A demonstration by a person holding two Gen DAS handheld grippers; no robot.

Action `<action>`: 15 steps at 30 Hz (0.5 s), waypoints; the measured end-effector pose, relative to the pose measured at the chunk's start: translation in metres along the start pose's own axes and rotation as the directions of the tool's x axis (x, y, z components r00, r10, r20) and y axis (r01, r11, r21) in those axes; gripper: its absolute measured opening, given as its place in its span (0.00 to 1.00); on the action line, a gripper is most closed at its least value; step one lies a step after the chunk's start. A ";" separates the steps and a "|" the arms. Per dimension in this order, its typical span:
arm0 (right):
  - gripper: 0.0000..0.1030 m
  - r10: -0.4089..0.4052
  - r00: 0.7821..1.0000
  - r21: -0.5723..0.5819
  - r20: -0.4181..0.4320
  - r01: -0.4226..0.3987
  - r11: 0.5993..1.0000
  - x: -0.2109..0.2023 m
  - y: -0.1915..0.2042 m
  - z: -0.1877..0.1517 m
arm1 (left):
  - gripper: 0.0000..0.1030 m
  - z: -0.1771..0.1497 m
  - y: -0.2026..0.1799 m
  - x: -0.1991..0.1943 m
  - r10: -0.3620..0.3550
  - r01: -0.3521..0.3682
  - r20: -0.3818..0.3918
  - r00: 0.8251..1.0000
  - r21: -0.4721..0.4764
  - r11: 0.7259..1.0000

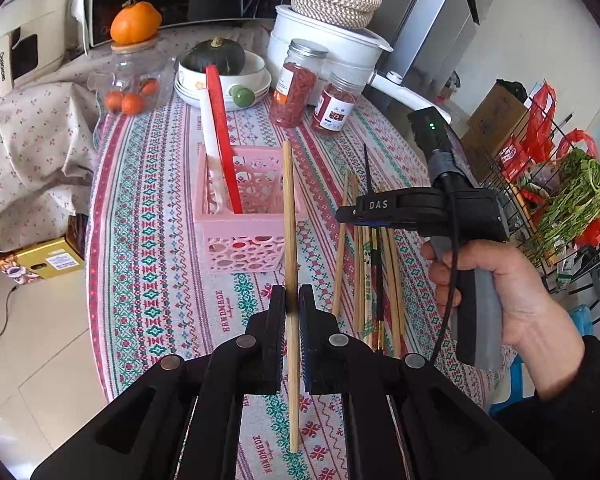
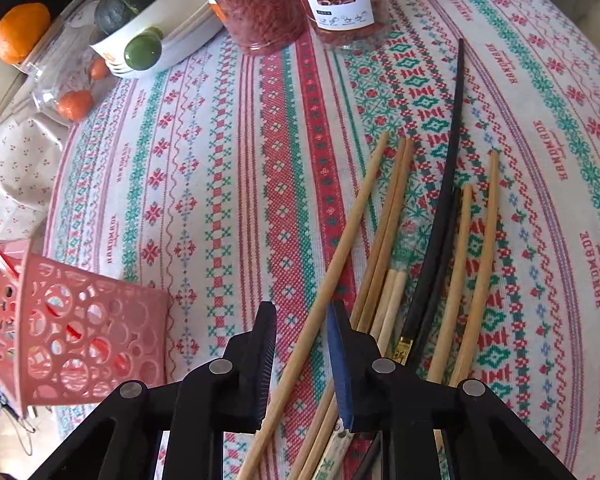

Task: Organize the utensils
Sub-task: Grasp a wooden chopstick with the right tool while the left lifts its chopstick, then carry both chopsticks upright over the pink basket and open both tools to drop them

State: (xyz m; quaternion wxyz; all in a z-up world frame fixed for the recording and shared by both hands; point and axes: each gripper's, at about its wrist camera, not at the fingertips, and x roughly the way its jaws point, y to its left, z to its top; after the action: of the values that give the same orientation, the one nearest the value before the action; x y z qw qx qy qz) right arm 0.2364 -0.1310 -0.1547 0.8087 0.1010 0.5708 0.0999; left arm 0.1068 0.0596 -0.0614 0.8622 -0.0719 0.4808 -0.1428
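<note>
L claw [image 1: 291, 307] clamped on bamboo chopstick [image 1: 289, 216], light/stiff/slick, grip mid-shaft | R claw [image 2: 302, 322] released over chopstick pile [image 2: 396, 216] | pink basket [image 1: 240, 236] nr

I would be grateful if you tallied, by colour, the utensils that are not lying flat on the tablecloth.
Long red utensil, standing in the pink perforated plastic basket: 1
Long white utensil, standing in the same basket: 1
Pale wooden chopstick, clamped in the left gripper: 1
Total: 3
</note>
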 end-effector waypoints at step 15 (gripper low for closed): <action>0.08 -0.113 0.988 -0.046 0.102 0.119 0.992 -0.002 0.015 0.010 | 0.06 0.002 0.013 -0.013 0.012 -0.011 0.034 0.999 -0.010 1.000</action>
State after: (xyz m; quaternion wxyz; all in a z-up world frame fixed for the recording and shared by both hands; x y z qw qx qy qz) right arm 0.2451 -0.1178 -0.1457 0.8430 0.0513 0.5319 0.0623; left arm 0.1044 0.0762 -0.0538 0.8707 -0.0756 0.4670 -0.1344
